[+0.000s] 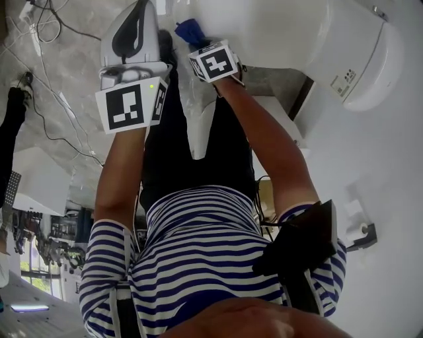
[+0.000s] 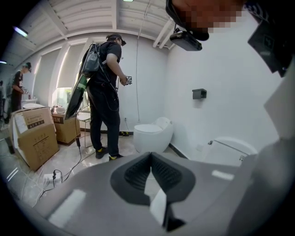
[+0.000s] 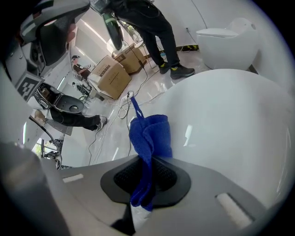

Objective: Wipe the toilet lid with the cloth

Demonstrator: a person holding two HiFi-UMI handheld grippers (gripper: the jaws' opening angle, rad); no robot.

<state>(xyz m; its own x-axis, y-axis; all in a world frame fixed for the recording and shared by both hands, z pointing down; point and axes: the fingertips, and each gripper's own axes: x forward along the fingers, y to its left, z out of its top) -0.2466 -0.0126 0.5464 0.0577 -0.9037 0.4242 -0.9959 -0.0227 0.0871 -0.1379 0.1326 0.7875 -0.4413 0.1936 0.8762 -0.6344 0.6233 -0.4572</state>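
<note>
My right gripper (image 3: pixel 146 159) is shut on a folded blue cloth (image 3: pixel 150 136), which stands up from the jaws just in front of the white toilet lid (image 3: pixel 221 115). I cannot tell whether the cloth touches the lid. In the head view the cloth (image 1: pixel 190 31) shows past the right gripper (image 1: pixel 196 41), at the edge of the toilet lid (image 1: pixel 291 30). My left gripper (image 2: pixel 150 156) is shut with nothing in it and points out into the room, away from the lid. It is held up (image 1: pixel 142 14) left of the right one.
A person with a backpack (image 2: pixel 103 92) stands by a second white toilet (image 2: pixel 153 133). Another toilet (image 2: pixel 230 150) stands against the right wall. Cardboard boxes (image 2: pixel 34 136) and cables (image 2: pixel 55 175) lie on the floor at the left. The boxes (image 3: pixel 113 76) also show behind the cloth.
</note>
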